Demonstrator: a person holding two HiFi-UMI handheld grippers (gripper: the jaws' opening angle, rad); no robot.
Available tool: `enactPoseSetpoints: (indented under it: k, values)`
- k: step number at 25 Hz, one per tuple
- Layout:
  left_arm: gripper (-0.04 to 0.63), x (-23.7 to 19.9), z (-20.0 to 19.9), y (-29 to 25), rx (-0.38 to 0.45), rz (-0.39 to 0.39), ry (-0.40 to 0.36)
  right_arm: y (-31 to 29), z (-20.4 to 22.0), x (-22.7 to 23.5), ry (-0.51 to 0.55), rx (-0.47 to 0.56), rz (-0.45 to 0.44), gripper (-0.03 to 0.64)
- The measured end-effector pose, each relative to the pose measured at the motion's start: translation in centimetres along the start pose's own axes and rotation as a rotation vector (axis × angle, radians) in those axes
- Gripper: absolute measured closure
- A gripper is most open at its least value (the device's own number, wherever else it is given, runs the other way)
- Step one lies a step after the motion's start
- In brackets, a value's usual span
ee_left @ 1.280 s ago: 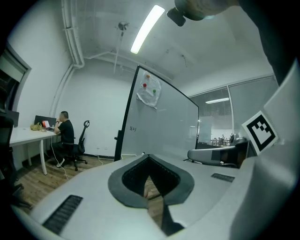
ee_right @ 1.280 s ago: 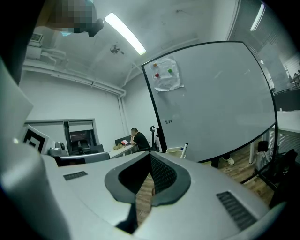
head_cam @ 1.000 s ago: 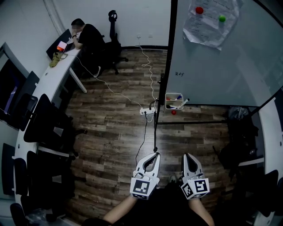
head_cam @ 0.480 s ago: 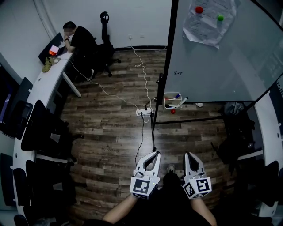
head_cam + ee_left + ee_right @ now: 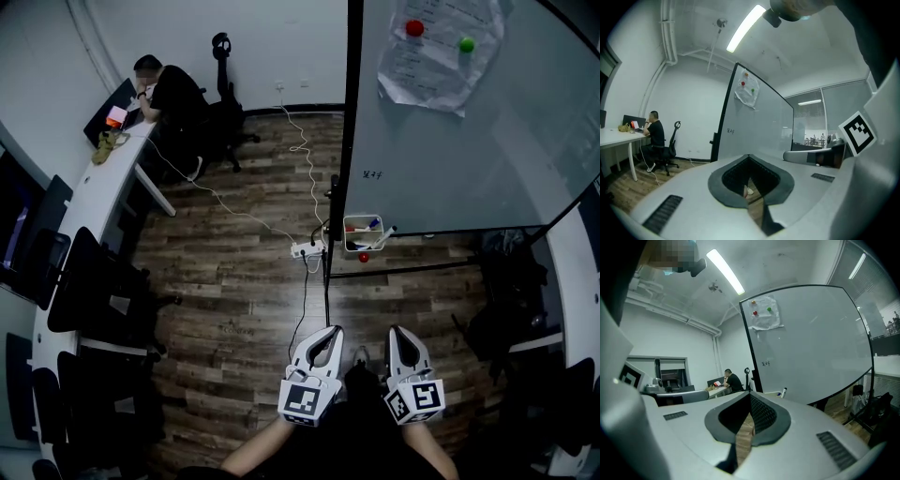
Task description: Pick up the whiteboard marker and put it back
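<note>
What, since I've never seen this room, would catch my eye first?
The big whiteboard fills the head view's upper right, a sheet of paper stuck near its top, a small marker tray at its lower left corner. At the bottom the left gripper and right gripper point toward it, both shut and empty. A person sits at a desk, upper left.

From above, the head view looks steeply down past the left gripper (image 5: 329,329) and right gripper (image 5: 396,330); their cameras face ahead, sharing the far-off whiteboard (image 5: 450,141).
</note>
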State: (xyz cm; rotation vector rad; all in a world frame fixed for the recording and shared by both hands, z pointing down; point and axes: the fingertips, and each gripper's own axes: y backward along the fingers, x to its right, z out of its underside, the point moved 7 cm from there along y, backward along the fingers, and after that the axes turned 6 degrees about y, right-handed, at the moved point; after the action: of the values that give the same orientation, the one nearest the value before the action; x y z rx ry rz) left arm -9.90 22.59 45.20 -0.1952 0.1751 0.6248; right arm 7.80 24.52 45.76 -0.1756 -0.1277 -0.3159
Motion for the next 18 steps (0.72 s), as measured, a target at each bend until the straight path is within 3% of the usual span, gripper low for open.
enactPoseSetpoints:
  k: [18]
  values:
    - [0.586,-1.0,-1.6,-10.5,-0.007,-0.07,0.03,-7.8,-1.5,7.8,-0.03,-0.041,-0.061,0.604]
